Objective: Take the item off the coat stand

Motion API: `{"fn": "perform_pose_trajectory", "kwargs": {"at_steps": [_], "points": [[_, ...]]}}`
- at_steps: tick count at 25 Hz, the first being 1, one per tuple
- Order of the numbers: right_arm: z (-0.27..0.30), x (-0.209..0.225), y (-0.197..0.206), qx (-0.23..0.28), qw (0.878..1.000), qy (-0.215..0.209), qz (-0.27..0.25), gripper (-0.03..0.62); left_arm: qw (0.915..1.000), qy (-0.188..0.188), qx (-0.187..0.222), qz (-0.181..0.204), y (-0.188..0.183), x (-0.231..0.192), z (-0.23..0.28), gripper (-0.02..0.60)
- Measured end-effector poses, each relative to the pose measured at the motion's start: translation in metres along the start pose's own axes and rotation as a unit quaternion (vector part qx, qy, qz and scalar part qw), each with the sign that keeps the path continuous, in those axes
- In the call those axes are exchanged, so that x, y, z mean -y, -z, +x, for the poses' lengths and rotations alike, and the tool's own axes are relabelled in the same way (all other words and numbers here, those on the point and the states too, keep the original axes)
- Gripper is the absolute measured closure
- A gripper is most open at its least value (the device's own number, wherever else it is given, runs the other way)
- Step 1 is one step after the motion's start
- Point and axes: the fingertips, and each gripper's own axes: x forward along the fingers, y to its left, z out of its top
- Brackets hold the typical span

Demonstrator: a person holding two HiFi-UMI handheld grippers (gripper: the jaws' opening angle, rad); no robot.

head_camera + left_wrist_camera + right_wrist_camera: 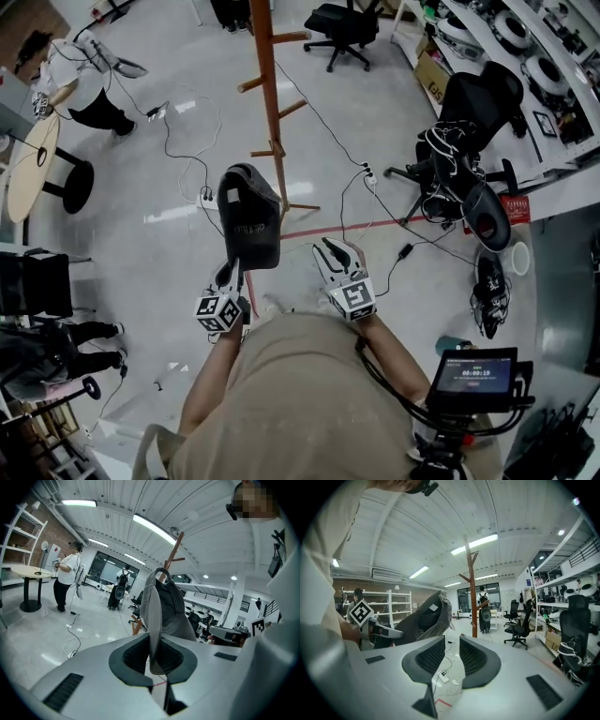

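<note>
Cap (249, 217), dark grey fabric with a curved stiff brim and a small pale label inside the crown, hangs clear of the wooden coat stand (267, 84) in the head view, just at the stand's 7 o'clock and held up over the glossy pale floor (169, 103). The left gripper (232, 270), a smooth grey shell carrying a cube of square markers, holds it from 6 o'clock, while the right gripper (335, 251) sits beside it at 3 o'clock, apart from the fabric. Thin black cables (187, 155) loop across the floor at the cap's 11 o'clock. In the left gripper view, the left gripper (153, 656) has its ribbed dark pads pinched on the thin edge of the brim, the cap (164, 611) rising upright from them, with the slim angled pegs of the coat stand (174, 557) behind at 12 o'clock. In the right gripper view, the right gripper (446, 656) has its ribbed pads spread with a narrow gap, only floor showing between them; the cap (423, 619) slumps at 10 o'clock, the coat stand (472, 592) straight at 12 o'clock.
</note>
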Motion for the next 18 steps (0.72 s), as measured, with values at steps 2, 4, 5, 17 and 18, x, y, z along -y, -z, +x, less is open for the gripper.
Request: {"fn": "perform_pose_trajectory", "kwargs": {"at_steps": [2, 4, 5, 17, 18], "points": [[0.0, 0.006, 0.004, -0.003, 1.0, 0.002, -0.003, 0.497, 1.0, 0.0, 0.0, 0.0, 0.0, 0.002, 0.004, 0.548], [0.0, 0.01, 0.007, -0.006, 1.0, 0.003, -0.004, 0.497, 1.0, -0.002, -0.001, -0.001, 0.001, 0.002, 0.003, 0.548], [0.0, 0.01, 0.007, -0.006, 1.0, 0.002, -0.003, 0.497, 1.0, -0.004, -0.003, -0.002, 0.002, 0.001, 0.002, 0.548], [0.005, 0.003, 0.016, -0.015, 1.0, -0.015, 0.002, 0.497, 0.9997, -0.019, -0.015, -0.01, 0.017, -0.008, -0.005, 0.548], [0.006, 0.003, 0.017, -0.015, 1.0, -0.016, 0.002, 0.497, 0.9996, -0.02, -0.016, -0.009, 0.018, -0.009, -0.005, 0.548]]}}
